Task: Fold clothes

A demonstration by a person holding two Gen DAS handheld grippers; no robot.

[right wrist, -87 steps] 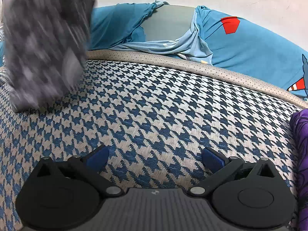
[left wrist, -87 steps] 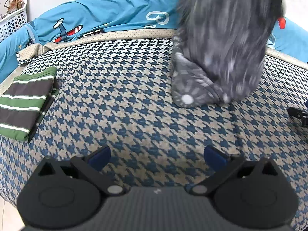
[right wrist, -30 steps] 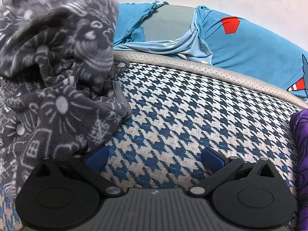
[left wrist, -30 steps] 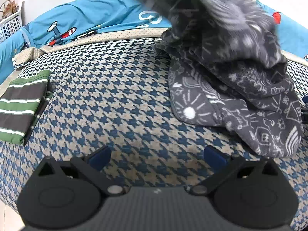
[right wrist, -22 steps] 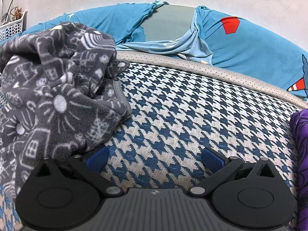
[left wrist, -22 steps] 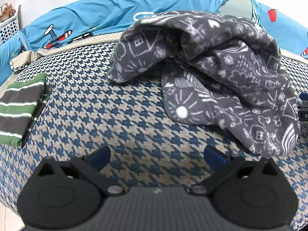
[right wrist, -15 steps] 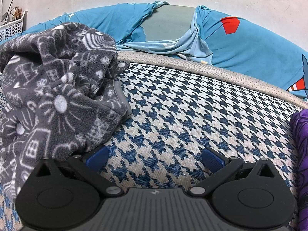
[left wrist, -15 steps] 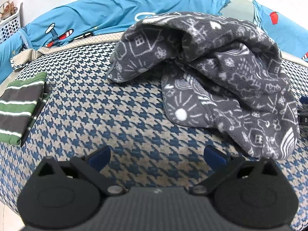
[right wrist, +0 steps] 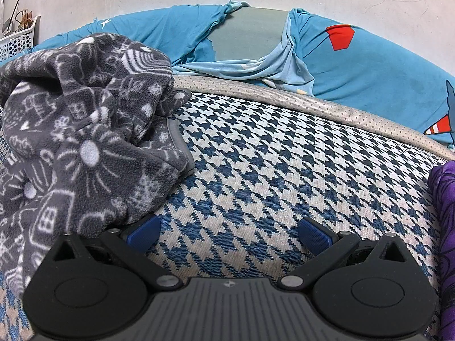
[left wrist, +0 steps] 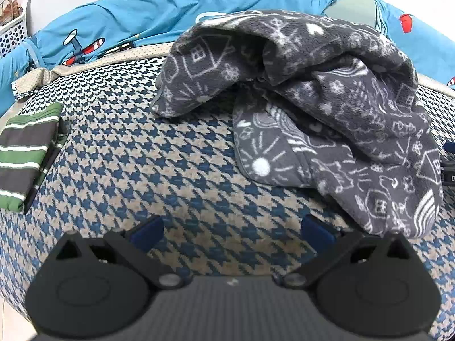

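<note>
We see the grey fleece garment (left wrist: 327,108) crumpled on the houndstooth bed cover (left wrist: 170,170), right of the folded striped shirt (left wrist: 25,153). Left claw (left wrist: 231,228) and right claw (right wrist: 229,231) both spread, empty.

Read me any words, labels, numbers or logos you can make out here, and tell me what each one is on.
"D": a single white letter at the right frame edge in the left wrist view, on a black object beside the grey fleece garment; the rest is cut off.
A small pale mark on each hand-held gripper body, left and right: too small to read.
The white shape on the blue bedding, behind the fleece, is mostly hidden; unreadable.
Nothing else reads as text.
</note>
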